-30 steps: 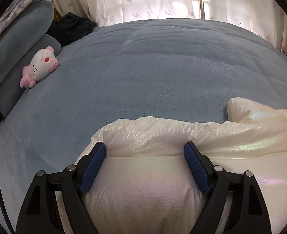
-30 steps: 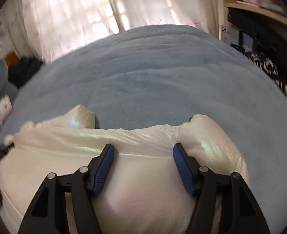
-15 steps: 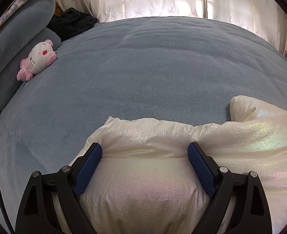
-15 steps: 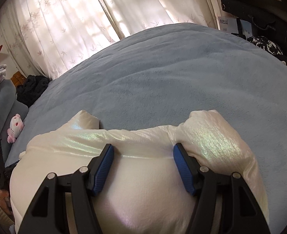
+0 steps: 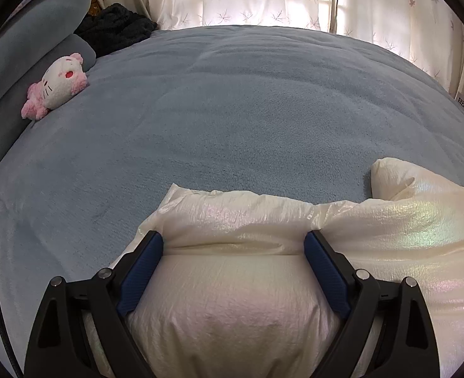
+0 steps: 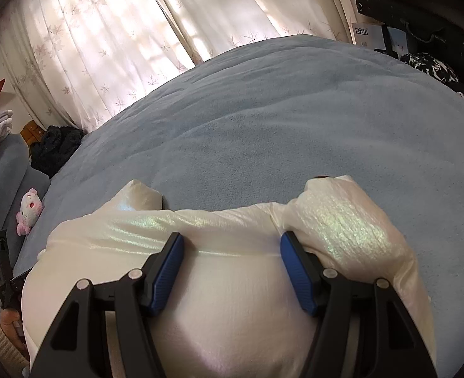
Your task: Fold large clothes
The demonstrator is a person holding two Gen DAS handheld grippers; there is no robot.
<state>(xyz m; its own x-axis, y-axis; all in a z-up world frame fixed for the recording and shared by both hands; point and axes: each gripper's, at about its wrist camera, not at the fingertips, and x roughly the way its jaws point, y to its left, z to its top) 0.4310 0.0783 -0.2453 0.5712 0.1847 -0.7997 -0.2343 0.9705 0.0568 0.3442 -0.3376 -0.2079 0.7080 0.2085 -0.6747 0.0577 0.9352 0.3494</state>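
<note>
A puffy, shiny cream-white jacket (image 5: 263,220) lies folded on the near part of a blue bed (image 5: 247,110). My left gripper (image 5: 233,245) is open, its blue pads (image 5: 144,264) pressed down on the jacket's left part with padding bulging between them. My right gripper (image 6: 229,252) is open too, its pads (image 6: 295,277) straddling the jacket (image 6: 342,220) at its right part. Neither pair of fingers pinches the fabric.
A pink and white plush toy (image 5: 55,85) lies at the left by grey-blue pillows (image 5: 27,41). A dark garment (image 5: 115,28) sits at the far left corner. Curtains (image 6: 121,31) hang behind the bed. Shelves and dark items (image 6: 421,31) stand at the right.
Both wrist views have tilted upward a little, showing more of the bed and curtains. The jacket stays under both open grippers. The right view has sharpened after motion blur.
</note>
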